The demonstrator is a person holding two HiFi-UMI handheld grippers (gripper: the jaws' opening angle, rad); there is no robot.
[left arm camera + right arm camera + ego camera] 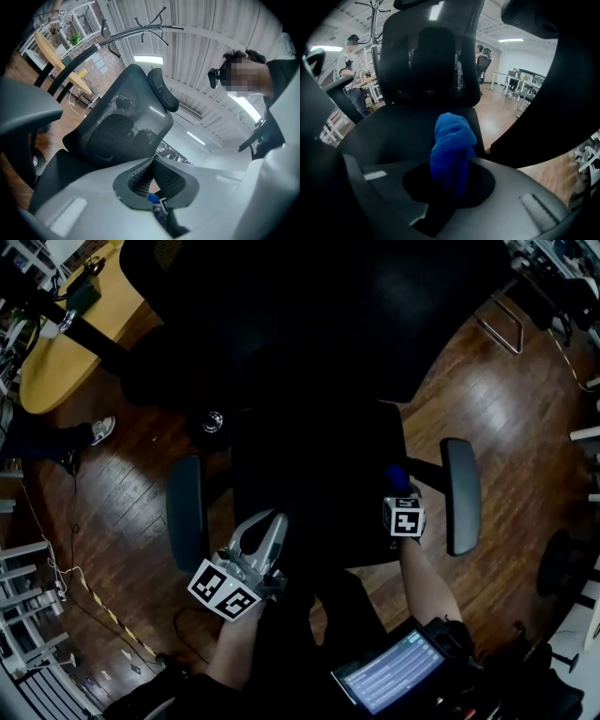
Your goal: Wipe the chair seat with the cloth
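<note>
Head view: cloth [397,476] mostly hidden

There is one black chair [319,474]. It has two armrests, a left armrest [186,512] and a right armrest [461,495]. There is one blue cloth [452,145]. There are two hand-held grippers, the left hand-held gripper [267,526] and the right hand-held gripper [450,176]. There is one wooden desk [56,362] and one lit screen [389,673]. One white shoe [103,429] shows near the desk. The left gripper view shows one coat stand [150,28]. The right gripper view shows one person [351,61] standing far off.
</note>
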